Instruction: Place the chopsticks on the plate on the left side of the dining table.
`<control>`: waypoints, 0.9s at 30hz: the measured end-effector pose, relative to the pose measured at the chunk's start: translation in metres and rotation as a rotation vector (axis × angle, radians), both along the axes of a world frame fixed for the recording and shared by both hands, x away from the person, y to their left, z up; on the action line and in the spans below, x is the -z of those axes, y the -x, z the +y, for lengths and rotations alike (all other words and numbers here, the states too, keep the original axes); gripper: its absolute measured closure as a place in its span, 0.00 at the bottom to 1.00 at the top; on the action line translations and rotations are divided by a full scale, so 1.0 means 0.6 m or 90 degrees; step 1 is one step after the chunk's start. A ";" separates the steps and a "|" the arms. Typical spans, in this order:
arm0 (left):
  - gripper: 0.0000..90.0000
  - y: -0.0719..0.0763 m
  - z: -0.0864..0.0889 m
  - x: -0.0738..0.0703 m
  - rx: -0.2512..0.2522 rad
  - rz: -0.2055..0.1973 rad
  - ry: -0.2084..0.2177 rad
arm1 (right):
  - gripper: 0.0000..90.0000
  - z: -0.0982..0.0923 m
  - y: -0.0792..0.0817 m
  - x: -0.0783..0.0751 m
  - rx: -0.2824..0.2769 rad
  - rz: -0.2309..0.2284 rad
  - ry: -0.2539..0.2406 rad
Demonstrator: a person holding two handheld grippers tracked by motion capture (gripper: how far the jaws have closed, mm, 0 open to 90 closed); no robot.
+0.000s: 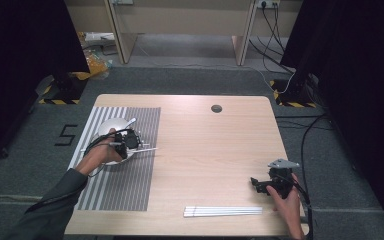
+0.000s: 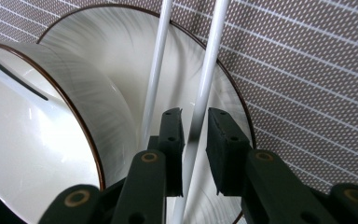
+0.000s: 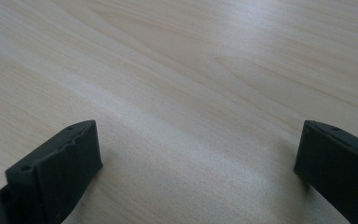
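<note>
a: well, the left gripper [image 2: 195,140] is down over the plate [image 2: 121,60] on the striped mat [image 1: 130,175], and one white chopstick [image 2: 204,88] runs right between its jaws. the gap looks barely wider than the stick, so i'd call it nipped, though i can't swear the pads are pressing it.

b: and the second stick?

a: another chopstick [image 2: 154,79] lies just beside it, outside the jaws, across the plate too. there's a white bowl [image 2: 32,135] with a dark rim at the near side, seemingly sitting on the plate, with something dark and thin resting in it.

b: what about the other hand?

a: the right gripper [image 1: 269,184] hovers low over bare wood near the right edge of the table [image 1: 215,155]. its jaws stand wide apart with nothing between them.

b: so how far along would you say?

a: nobody has said what the job is, so this is a guess. it looks like laying a place: mat, plate and bowl are set, and a pair of sticks is at the plate, one in the grip. a bundle of white sticks [image 1: 223,211] lies along the near edge, well apart from the mat, untouched. whether the pair is being placed or lifted i can't tell; if placed, letting go is what's left there.
</note>
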State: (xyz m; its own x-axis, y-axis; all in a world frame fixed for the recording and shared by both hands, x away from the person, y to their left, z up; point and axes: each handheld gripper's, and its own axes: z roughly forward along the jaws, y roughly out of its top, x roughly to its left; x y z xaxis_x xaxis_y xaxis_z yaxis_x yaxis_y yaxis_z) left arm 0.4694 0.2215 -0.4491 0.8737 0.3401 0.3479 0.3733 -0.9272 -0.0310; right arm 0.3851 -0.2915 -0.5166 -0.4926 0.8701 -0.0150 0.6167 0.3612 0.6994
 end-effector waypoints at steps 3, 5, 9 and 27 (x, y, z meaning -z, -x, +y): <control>0.87 -0.001 0.001 0.003 0.003 0.001 -0.007 | 0.00 0.000 0.000 0.000 0.000 0.000 0.000; 0.87 -0.002 0.005 0.005 -0.003 0.000 -0.005 | 0.00 0.000 0.000 0.000 0.000 0.000 0.000; 0.89 -0.004 0.015 0.007 -0.013 0.004 -0.006 | 0.00 0.000 0.000 0.000 0.000 0.000 0.000; 0.87 -0.007 0.055 0.003 -0.052 -0.004 -0.019 | 0.00 0.000 0.000 0.000 0.000 0.000 0.000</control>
